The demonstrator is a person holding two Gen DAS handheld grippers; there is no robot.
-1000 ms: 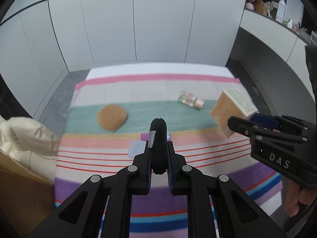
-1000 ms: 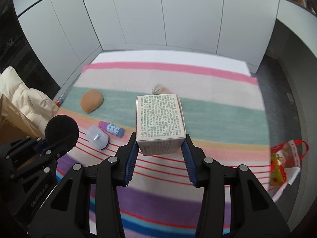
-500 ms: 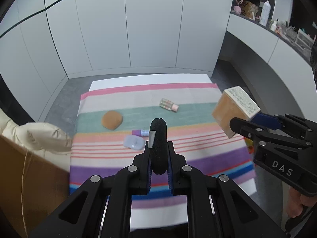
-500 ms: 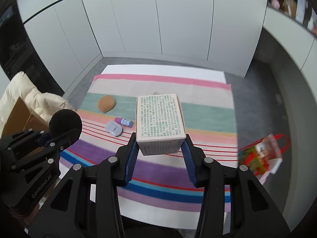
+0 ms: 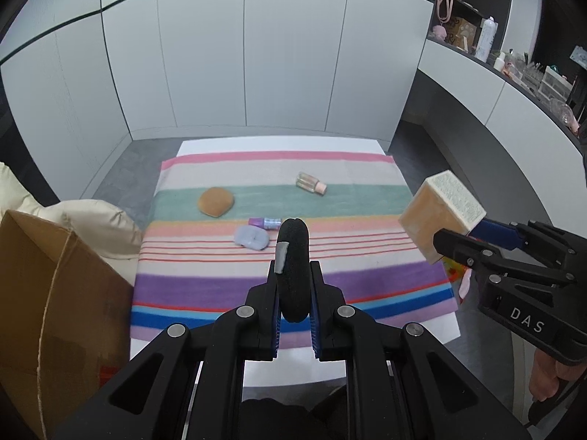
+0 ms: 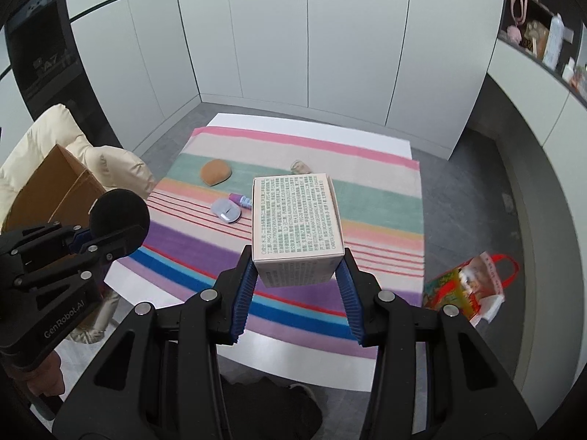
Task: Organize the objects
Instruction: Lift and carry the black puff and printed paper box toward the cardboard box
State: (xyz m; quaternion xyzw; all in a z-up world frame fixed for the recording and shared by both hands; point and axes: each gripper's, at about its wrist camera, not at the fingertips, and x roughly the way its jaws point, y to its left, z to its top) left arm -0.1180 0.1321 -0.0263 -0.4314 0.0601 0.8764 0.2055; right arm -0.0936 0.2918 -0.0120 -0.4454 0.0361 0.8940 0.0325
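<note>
My left gripper [image 5: 293, 286] is shut on a round black puff [image 5: 292, 264], held on edge high above the striped cloth [image 5: 330, 278]. My right gripper [image 6: 298, 275] is shut on a small printed carton [image 6: 297, 216], also lifted well above the table. In the left wrist view the carton [image 5: 440, 212] hangs at the right, over the table's edge. On the cloth lie a tan sponge [image 5: 215, 201], a clear bottle with a pink cap [image 5: 311, 183], a small purple bottle [image 5: 265, 222] and a pale lilac case [image 5: 251, 238]. The black puff [image 6: 119, 220] shows at the left in the right wrist view.
An open cardboard box [image 5: 47, 293] stands left of the table, with a cream padded jacket [image 5: 91, 227] behind it. A colourful plastic bag [image 6: 466, 286] lies on the floor to the right. White cabinet walls enclose the far side; a shelf with clutter [image 5: 488, 44] runs at the right.
Both grippers rose and drew back from the table, each keeping its object. The cloth and the things on it now look smaller and farther; the cardboard box has come into view.
</note>
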